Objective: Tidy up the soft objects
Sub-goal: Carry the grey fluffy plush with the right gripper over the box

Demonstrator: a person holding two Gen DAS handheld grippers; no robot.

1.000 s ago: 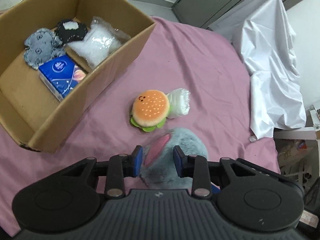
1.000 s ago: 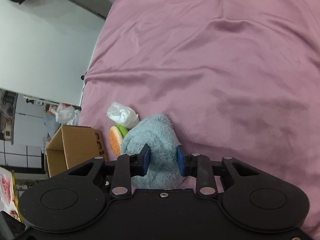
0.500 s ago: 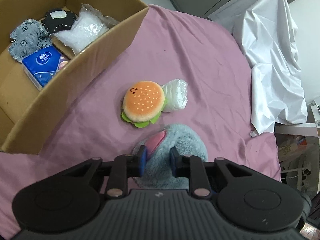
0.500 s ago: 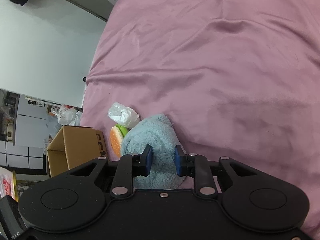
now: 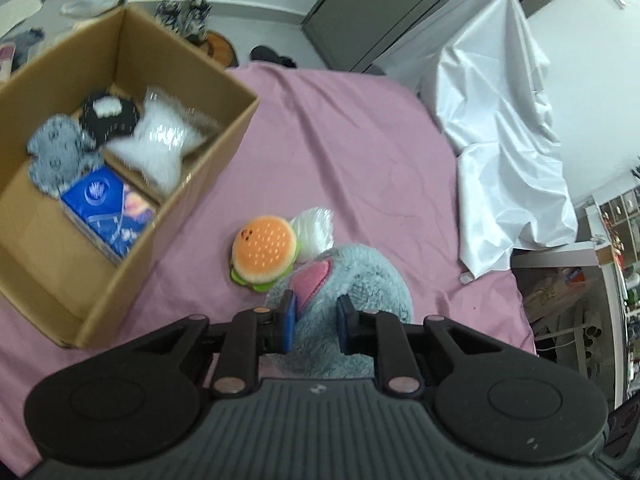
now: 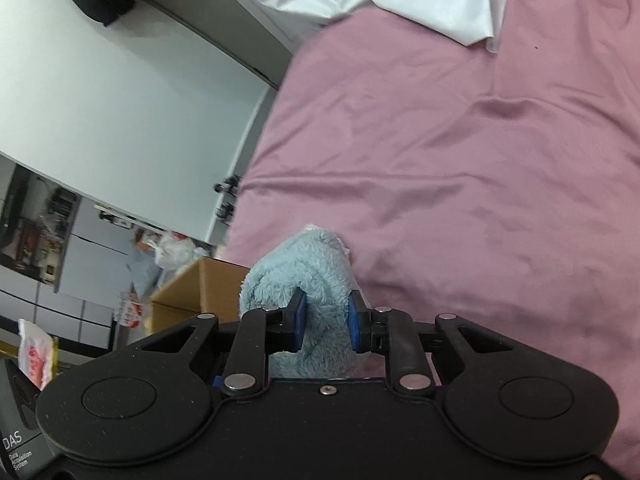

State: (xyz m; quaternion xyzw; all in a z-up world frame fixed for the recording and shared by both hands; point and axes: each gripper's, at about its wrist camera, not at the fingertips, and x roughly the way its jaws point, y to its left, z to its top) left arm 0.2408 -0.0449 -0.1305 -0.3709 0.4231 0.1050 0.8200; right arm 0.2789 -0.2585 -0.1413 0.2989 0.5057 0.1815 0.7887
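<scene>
Fluffy blue-grey plush toy (image 5: 352, 276) sits clamped in the jaws of both left gripper (image 5: 316, 316) and right gripper (image 6: 325, 320), seemingly ready for carrying into the brown cardboard box (image 5: 192, 184).

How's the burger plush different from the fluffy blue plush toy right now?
The burger plush lies free on the pink sheet; the blue plush toy is clamped by the left gripper and the right gripper. The burger plush is smaller and orange and green; the blue plush toy is shaggy. Both remain outside the cardboard box.
</scene>
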